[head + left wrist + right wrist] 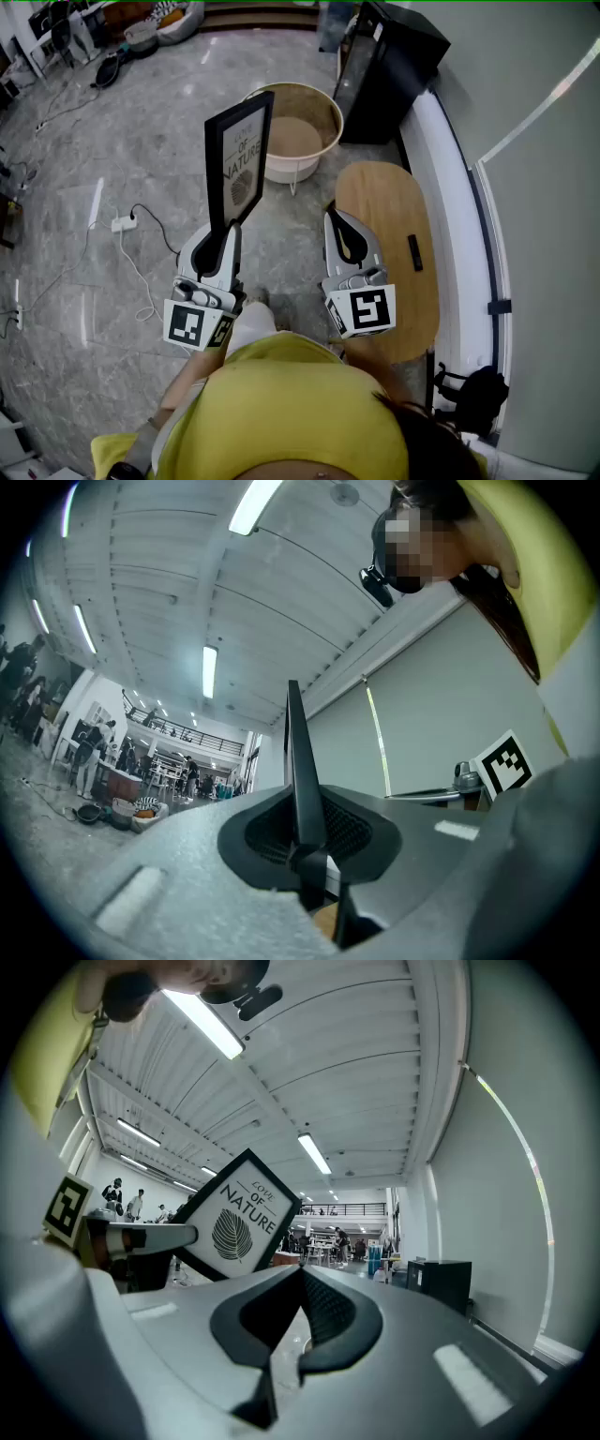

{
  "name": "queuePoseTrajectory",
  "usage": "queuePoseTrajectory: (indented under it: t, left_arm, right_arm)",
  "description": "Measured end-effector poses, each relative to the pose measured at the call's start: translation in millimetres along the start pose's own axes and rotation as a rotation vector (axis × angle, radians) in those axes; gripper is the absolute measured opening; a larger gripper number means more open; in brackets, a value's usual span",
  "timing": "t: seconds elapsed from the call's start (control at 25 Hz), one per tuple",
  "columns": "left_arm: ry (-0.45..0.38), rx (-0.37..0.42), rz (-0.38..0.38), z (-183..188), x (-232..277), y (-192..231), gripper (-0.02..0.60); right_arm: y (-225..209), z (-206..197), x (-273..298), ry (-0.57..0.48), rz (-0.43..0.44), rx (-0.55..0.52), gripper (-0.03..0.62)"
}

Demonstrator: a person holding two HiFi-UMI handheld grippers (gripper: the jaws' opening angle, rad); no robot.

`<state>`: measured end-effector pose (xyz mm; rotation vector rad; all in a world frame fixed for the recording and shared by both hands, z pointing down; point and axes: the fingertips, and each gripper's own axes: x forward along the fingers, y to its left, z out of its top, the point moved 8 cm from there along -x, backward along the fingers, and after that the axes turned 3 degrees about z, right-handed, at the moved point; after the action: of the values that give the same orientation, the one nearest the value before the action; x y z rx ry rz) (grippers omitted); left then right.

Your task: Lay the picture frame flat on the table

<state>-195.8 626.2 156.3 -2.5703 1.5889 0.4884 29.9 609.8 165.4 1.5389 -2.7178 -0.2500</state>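
A black picture frame (240, 165) with a white print reading "NATURE" and a leaf stands upright in the air, held by its lower edge. My left gripper (230, 232) is shut on it; in the left gripper view the frame (302, 780) shows edge-on between the jaws. My right gripper (343, 228) is shut and holds nothing, beside the frame and over the near end of the oval wooden table (389, 244). The right gripper view shows the frame's (236, 1226) front at the left, beyond the closed right gripper (300, 1271).
A small dark object (414, 252) lies on the table. A round beige basket (298, 133) stands on the floor past the frame, a black cabinet (389, 66) behind it. A white cable and plug (124, 224) lie on the floor at left. A white wall ledge (455, 216) runs along the right.
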Motion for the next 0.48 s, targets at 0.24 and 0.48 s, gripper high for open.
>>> queuePoseTrajectory:
  t: [0.24,0.48]
  left_arm:
    - [0.031,-0.006,-0.014,-9.0,4.2,3.3,0.046]
    - [0.032,-0.042,-0.017,-32.2,39.4,28.9,0.046]
  right_arm:
    - [-5.3,-2.8,-6.5,-0.002,-0.037,0.012,0.0]
    - [-25.8,-21.0,26.4,0.021,-0.067,0.022,0.0]
